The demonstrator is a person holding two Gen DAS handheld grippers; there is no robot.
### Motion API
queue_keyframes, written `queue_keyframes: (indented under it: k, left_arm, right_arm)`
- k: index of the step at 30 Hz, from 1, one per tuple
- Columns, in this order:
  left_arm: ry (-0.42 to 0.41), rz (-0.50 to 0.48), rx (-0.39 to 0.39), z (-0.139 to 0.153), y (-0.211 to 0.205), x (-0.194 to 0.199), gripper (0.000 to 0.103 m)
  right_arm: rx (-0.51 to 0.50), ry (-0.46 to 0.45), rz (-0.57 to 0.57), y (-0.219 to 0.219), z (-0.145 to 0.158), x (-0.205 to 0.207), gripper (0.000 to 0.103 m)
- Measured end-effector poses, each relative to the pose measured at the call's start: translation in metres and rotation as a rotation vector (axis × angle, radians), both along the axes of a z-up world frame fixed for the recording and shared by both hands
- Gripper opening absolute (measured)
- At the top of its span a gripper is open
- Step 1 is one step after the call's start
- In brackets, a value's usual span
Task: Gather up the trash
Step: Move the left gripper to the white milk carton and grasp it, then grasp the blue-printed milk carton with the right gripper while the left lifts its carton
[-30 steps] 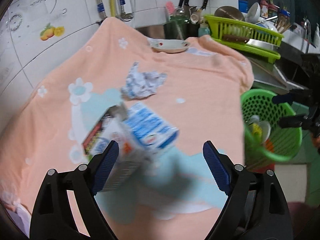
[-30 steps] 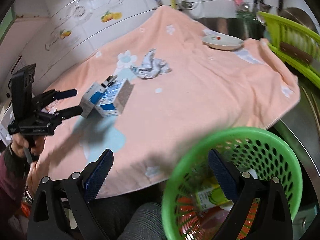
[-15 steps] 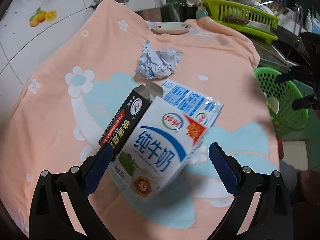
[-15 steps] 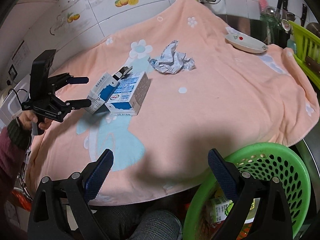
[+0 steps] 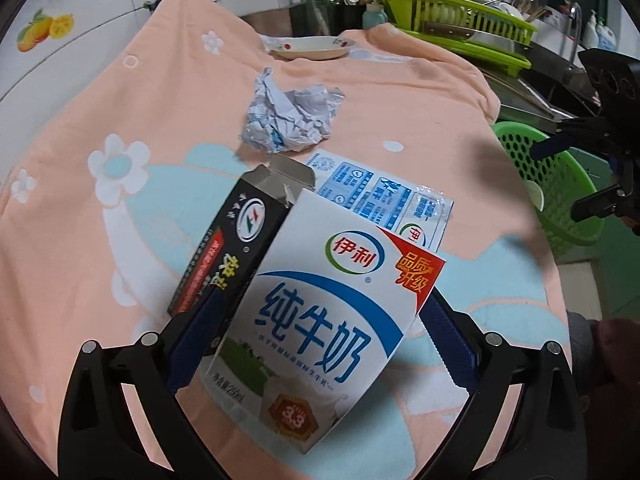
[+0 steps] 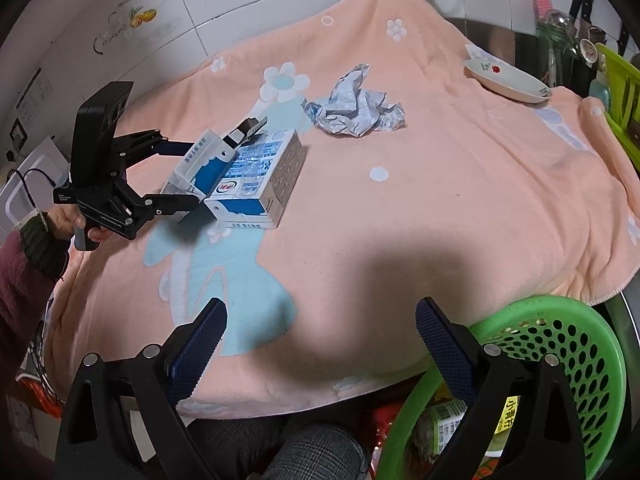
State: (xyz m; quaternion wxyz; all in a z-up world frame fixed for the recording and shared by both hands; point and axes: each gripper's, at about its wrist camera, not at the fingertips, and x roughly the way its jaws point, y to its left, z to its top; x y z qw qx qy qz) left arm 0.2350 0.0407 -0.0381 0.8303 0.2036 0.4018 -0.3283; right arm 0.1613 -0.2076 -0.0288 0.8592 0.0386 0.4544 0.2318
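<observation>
A white and blue milk carton lies on the peach towel, between the fingers of my left gripper, which stands open around it. A black box leans against the carton's left side, and a flat blue-printed carton lies behind it. Crumpled paper lies farther back. My right gripper is open and empty above the towel's near edge, beside the green basket. The right wrist view shows the left gripper around the milk carton.
A small dish sits at the towel's far end. A lime dish rack and utensil holders stand behind it. The green basket holds several pieces of trash off the table's right edge. Tiled wall on the left.
My left gripper has moved forward so the milk carton now sits between its fingers. My right gripper has drifted back from the basket toward the towel's edge.
</observation>
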Motion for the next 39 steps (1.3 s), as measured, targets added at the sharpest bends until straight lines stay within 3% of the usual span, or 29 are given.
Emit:
queue_keyframes:
  k: [9,10,26,39]
  left_arm:
    - [-0.025,0.049,-0.068,0.001,0.006,-0.012,0.087]
    - [-0.026,0.061,-0.073,0.002,0.006,-0.014,0.082]
    - [-0.045,0.366,-0.109,0.025,0.03,-0.047,0.075]
    - [-0.012,0.477,-0.189,0.033,0.052,-0.07,0.075]
  right_arm:
    - [-0.011,-0.003,0.031,0.017,-0.001,0.018,0.092]
    - [-0.012,-0.008,0.035,0.019,0.001,0.02,0.092]
    - [0.018,-0.023,0.097,0.068,0.021,0.07,0.092]
    - [-0.051,0.059,0.087,0.128,0.0,0.119,0.092]
